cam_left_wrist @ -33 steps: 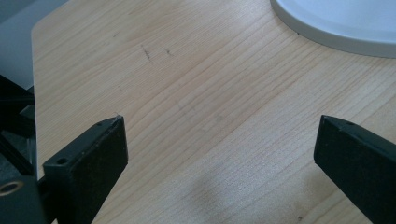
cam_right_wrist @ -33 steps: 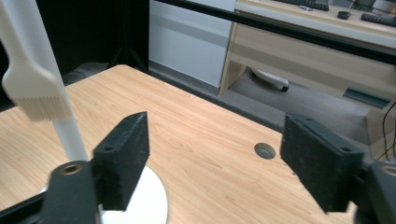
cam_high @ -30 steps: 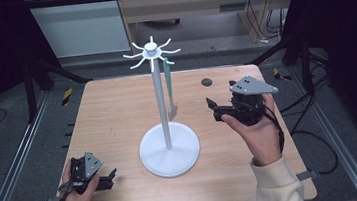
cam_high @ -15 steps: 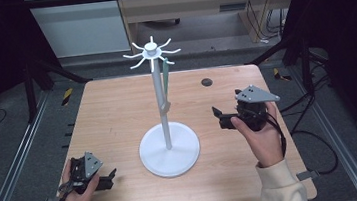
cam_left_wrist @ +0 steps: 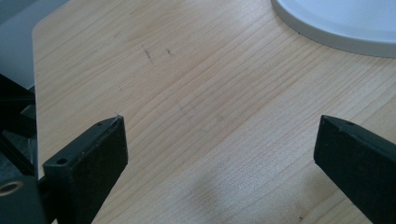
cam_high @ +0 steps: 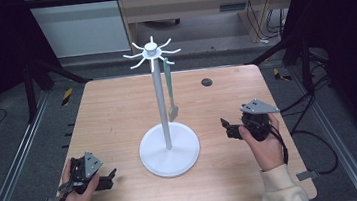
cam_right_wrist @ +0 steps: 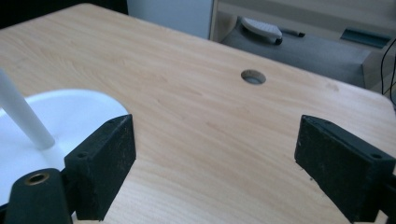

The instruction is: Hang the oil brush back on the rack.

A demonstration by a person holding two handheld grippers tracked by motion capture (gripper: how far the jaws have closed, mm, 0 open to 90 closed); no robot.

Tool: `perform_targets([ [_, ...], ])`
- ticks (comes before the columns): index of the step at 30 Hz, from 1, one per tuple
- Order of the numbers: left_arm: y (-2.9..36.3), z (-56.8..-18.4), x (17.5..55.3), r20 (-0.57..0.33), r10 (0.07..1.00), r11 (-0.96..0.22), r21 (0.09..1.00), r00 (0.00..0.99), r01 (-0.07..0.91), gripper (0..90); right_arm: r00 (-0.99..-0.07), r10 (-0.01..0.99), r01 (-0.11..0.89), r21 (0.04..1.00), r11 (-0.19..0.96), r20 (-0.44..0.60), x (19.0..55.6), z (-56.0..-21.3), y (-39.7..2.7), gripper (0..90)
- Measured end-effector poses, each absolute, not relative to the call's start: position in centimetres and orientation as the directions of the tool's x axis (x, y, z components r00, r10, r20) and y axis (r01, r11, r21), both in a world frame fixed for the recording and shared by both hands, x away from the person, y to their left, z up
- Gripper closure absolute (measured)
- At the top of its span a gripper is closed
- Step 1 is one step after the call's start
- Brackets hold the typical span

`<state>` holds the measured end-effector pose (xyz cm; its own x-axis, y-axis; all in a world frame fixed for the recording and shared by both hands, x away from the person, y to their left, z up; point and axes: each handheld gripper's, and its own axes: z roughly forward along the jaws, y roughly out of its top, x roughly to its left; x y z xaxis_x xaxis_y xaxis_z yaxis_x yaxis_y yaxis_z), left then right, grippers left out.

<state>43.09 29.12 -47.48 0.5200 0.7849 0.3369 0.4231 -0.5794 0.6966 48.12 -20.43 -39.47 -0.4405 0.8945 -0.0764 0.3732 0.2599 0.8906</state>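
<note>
A white stand [cam_high: 157, 90] with a round base [cam_high: 169, 149] rises from the middle of the wooden table [cam_high: 117, 112]. A pale green spatula [cam_high: 170, 91] hangs from one of the hooks at its top [cam_high: 151, 49]. My left gripper [cam_high: 105, 180] rests low at the table's front left, open, nothing between its jaws; its own view has the base's edge [cam_left_wrist: 336, 23] at the upper right. My right gripper [cam_high: 227, 128] sits right of the base, open and empty. The right gripper view catches the base [cam_right_wrist: 65, 121] and pole [cam_right_wrist: 21, 112] at its left.
A small round hole [cam_high: 207, 82] is in the table at the back right, also seen as a hole [cam_right_wrist: 253, 76] in the right gripper view. Metal rails run along both table sides. A low grey bench [cam_right_wrist: 299, 46] stands beyond the far edge.
My right gripper has come down and back toward the person, from raised near the spatula to low beside the base. The spatula now hangs free. The left gripper stayed put.
</note>
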Motion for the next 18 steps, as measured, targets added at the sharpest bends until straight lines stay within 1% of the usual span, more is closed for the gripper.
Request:
perform_targets([
  [4,29.1,-47.5,43.1,0.337,0.784,-0.580,0.696,0.521,0.423,2.4,-0.441,0.895,0.399,0.879,0.261,-0.065,48.0,-40.9,-20.6,12.7],
  [7,29.1,-47.5,43.1,0.338,0.782,-0.583,0.694,0.524,0.423,2.4,-0.439,0.895,0.433,0.852,0.293,-0.084,48.1,-42.2,-20.6,11.9],
  [18,29.0,-47.5,43.1,0.340,0.781,-0.585,0.691,0.524,0.424,2.4,-0.466,0.881,0.485,0.808,0.334,-0.084,48.6,-44.8,-20.5,11.9],
])
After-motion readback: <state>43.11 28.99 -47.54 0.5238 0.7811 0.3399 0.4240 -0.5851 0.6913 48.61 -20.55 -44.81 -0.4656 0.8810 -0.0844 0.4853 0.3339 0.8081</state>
